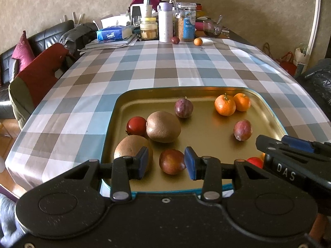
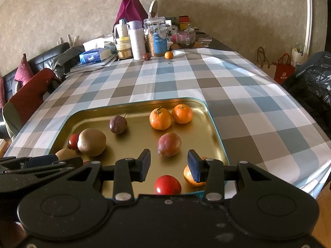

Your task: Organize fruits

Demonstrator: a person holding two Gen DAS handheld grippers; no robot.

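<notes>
Gold metal tray (image 1: 266, 111) with a teal rim, lying on the checked tablecloth (image 1: 144, 66) at the near end of the table. Inside the tray: two kiwis touching, one (image 1: 163, 126) toward the tray's middle, the other (image 1: 130, 148) nearer its left front corner, partly hidden behind a blue finger pad (image 1: 144, 162). Small red fruit (image 1: 136, 126) tucked against the left side of the middle kiwi. Purple passion fruit (image 1: 183, 108) just behind that kiwi, stem up. Two mandarins (image 1: 225, 105) touching in the tray's far right corner. Another reddish-purple passion fruit (image 1: 242, 129) near the tray's right wall. Dark red fruit (image 1: 172, 161) near the tray's front edge.

Left gripper (image 1: 166, 162) above the tray's front edge, fingers spread, nothing gripped; dark red fruit seen in the gap between the pads, apparently lying on the tray floor rather than pinched.

Right gripper (image 2: 168, 165) also at the tray's front edge, toward its right side, fingers released and holding nothing. Bright red fruit (image 2: 167, 185) below the gap, at the tray's front. Third mandarin (image 2: 191, 176) partly behind the right pad, in the tray's front right corner.

Well beyond the tray, at the table's far end: one small dark fruit (image 2: 146, 56) and one small mandarin (image 2: 168, 55) on the cloth, beside a white-and-lilac bottle (image 2: 135, 41) and a clear canister (image 2: 157, 39).
</notes>
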